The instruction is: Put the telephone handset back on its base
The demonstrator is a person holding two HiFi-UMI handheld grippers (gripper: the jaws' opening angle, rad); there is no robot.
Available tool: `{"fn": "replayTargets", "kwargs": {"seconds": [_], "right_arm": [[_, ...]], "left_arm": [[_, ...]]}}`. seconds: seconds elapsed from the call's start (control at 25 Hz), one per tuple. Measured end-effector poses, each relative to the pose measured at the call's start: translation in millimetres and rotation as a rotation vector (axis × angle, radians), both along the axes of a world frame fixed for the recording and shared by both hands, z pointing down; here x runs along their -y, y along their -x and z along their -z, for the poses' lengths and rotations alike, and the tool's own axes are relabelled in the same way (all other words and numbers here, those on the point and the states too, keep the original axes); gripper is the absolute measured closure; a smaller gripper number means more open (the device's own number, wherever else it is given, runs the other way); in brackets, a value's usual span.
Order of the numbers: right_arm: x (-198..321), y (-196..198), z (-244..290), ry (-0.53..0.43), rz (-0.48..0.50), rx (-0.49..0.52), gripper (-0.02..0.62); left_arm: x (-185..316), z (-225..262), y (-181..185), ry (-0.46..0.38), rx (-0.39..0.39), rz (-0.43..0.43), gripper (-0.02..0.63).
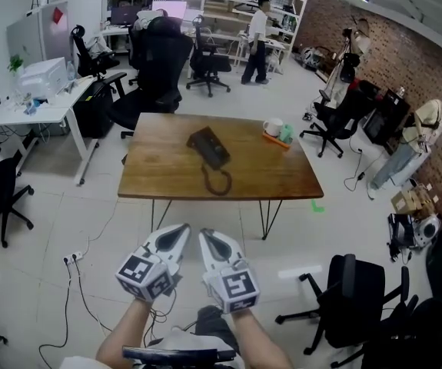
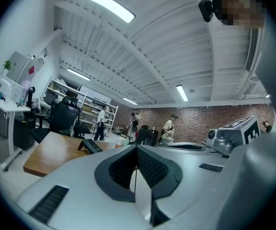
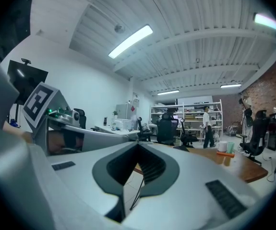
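A black telephone (image 1: 209,146) lies near the middle of the brown wooden table (image 1: 159,171), and its coiled cord (image 1: 219,181) loops toward the near edge. At this distance I cannot tell the handset from the base. Both grippers are held close to the body, well short of the table and above the floor. My left gripper (image 1: 179,235) is shut with nothing in it, and so is my right gripper (image 1: 210,238) beside it. The left gripper view has the shut left gripper (image 2: 137,151) and the telephone (image 2: 90,145) far off. In the right gripper view, past the right gripper (image 3: 138,148), the telephone (image 3: 180,148) shows small.
A white mug (image 1: 273,127) and a green cup (image 1: 286,134) on an orange tray stand at the table's far right. A black office chair (image 1: 351,302) is at the near right, another (image 1: 155,68) behind the table. A white desk (image 1: 48,108) stands left; a person (image 1: 257,29) walks at the back.
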State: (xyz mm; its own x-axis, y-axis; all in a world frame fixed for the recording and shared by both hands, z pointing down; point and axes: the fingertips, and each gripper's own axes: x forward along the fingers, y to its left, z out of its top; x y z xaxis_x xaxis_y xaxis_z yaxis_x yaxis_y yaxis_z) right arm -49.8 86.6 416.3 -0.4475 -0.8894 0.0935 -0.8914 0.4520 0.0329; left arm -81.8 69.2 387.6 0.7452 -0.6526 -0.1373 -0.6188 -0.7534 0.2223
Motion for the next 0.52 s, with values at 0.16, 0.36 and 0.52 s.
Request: {"fn": "replayTargets", "kwargs": {"seconds": [0.16, 0.36, 0.52], "right_arm": [[-3, -2, 5, 0.002, 0.005, 0.004, 0.592], [0, -14, 8, -0.007, -0.002, 0.003, 0.592], [6, -20, 21, -0.026, 0.012, 0.023, 0.592]], "left_arm": [[-1, 4, -6, -0.005, -0.003, 0.001, 0.606], [1, 8, -21, -0.013, -0.01, -0.01, 0.606], [8, 16, -34, -0.046, -0.011, -0.013, 0.606]]}}
